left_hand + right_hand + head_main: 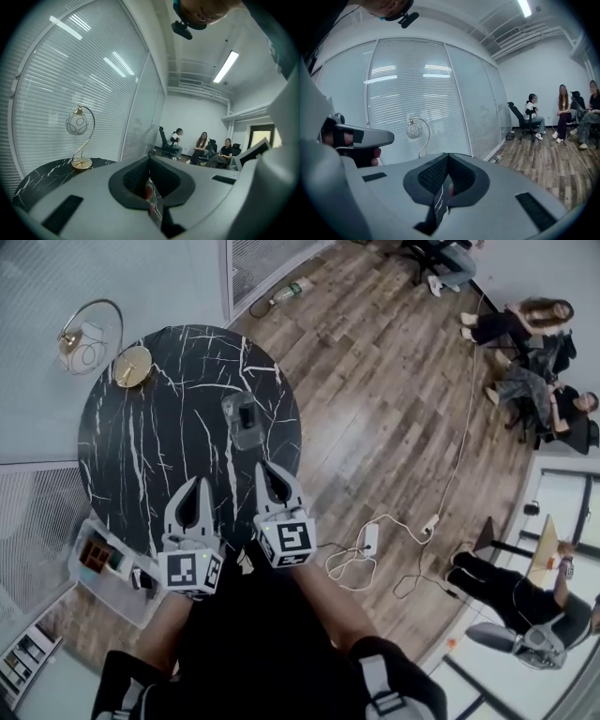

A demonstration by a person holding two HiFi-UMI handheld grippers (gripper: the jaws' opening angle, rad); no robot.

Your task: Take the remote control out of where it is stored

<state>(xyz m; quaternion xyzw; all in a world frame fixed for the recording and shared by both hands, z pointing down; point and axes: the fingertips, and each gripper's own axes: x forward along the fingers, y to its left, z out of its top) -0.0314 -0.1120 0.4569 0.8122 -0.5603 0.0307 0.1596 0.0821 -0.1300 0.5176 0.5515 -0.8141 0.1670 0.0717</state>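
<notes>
Remote (241,412) in holder (247,437) on table (141,456) | left gripper (194,488), right gripper (273,474) clenched, empty | next: open jaws, pinch top, lift straight.

Glass-walled office room glowing under strip lights

A round black marble tabletop (122,456) is standing on a wood plank floor (375,381), with a gold arc lamp (76,124) sitting at its far-left edge. Blinds (56,79) are hanging behind the glass walls, a ceiling strip light (226,66) is shining, a white power strip (370,538) is lying on the floor, and people (525,334) are sitting by the far white wall.
</notes>
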